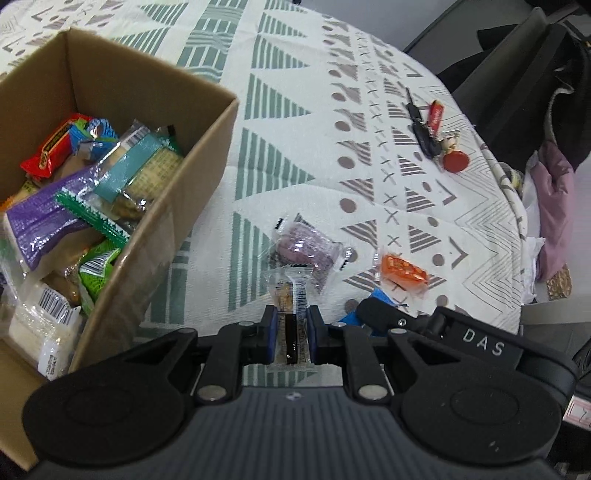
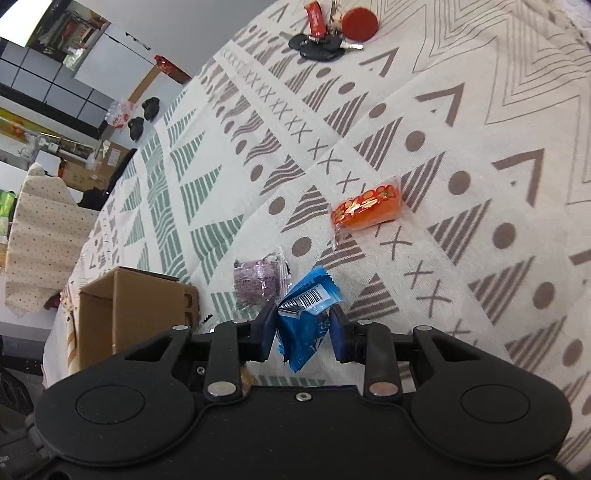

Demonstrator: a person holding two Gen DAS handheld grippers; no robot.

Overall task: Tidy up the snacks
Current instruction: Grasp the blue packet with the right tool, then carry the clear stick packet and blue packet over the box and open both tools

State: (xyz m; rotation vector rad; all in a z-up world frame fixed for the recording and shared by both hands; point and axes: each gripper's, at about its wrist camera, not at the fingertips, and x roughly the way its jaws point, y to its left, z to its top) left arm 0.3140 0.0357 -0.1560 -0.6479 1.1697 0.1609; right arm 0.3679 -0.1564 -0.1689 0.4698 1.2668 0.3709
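1. Clear plastic wraps the snack bar [image 1: 291, 314] that your left gripper [image 1: 291, 332] has between its blue pads; the fingers stand close on either side of it, pressed to the wrapper.
2. Your box [image 1: 155, 236] sits to the left of that gripper, open at the top and heaped with packets: a red one [image 1: 50, 147], a purple one [image 1: 40, 221], green and teal ones among them.
3. Just beyond the bar lies a purple snack [image 1: 304, 247] in clear wrap on the tablecloth [image 1: 280, 155], with an orange snack [image 1: 404, 273] to its right, apart from it.
4. Your right gripper [image 2: 303, 332] has a blue packet [image 2: 304, 317] between its fingers, barcode side up. The left finger touches the packet; a thin gap shows at the right finger, so you cannot tell from this view whether the grip is firm.
5. In the right view the purple snack [image 2: 260, 282] lies just left of the blue packet, the orange snack [image 2: 365, 210] further up the cloth, and the box [image 2: 133, 310] at the left.
6. Keys [image 2: 319, 46] with a red tag and a red disc [image 2: 360, 20] lie at the far edge, well apart from the snacks.
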